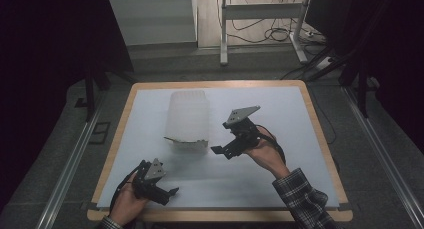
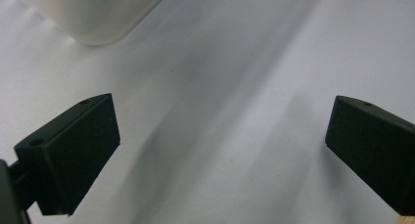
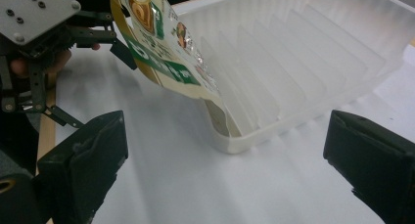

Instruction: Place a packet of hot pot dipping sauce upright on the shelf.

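White sheet over a wood-edged table (image 1: 115,154), dark room all round, a desk frame and loose cables on the floor beyond. From above, the ribbed plastic tray (image 1: 187,120) sits mid-table, its printed film lid (image 1: 184,139) peeled at the near end. My right gripper (image 1: 224,150) hangs just beside that end, jaws wide, nothing held; my left gripper (image 1: 169,193) waits near the front edge.

Left gripper view: jaws spread over bare sheet, tray corner (image 2: 98,13) up ahead, so that hand is likely parked clear.

Right gripper view: open jaws line up on the tray's rim (image 3: 235,143), with the lid (image 3: 161,53) curling upward, presumably ready for a grab.
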